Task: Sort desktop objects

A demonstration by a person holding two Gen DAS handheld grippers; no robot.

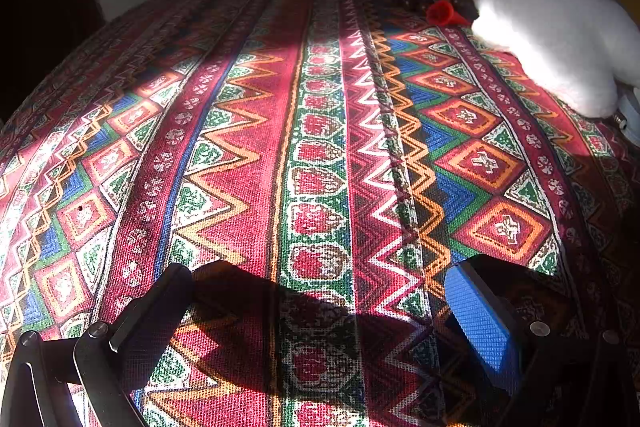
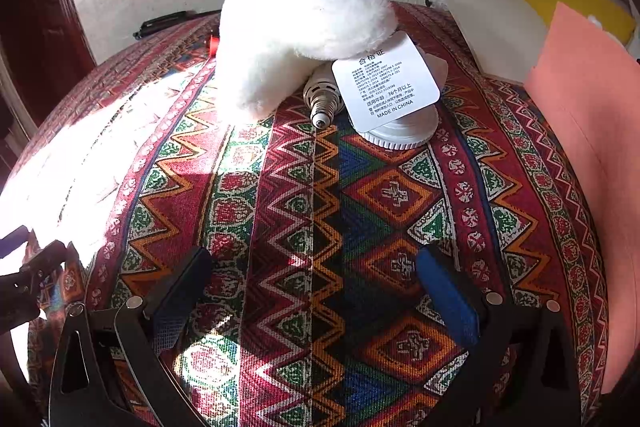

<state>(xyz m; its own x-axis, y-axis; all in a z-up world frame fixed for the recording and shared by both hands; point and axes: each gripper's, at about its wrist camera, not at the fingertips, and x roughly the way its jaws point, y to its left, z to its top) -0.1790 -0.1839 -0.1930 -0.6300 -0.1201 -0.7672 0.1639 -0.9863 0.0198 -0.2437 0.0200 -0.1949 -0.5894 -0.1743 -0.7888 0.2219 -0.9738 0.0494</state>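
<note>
Right tool (image 2: 314, 291) hanging released, empty | left tool (image 1: 320, 291) gaping too | plush toy (image 2: 304, 23) at 12 o'clock lying over bulb (image 2: 322, 99): soft, light, pinching its middle looks safest | bulb fragile.

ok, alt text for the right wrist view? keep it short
A fluffy white plush toy lies on a red patterned woven tablecloth, its white printed hang tag draped over a white ribbed plastic lid, beside a small screw-base light bulb. The open right gripper frames bare cloth short of them.
</note>
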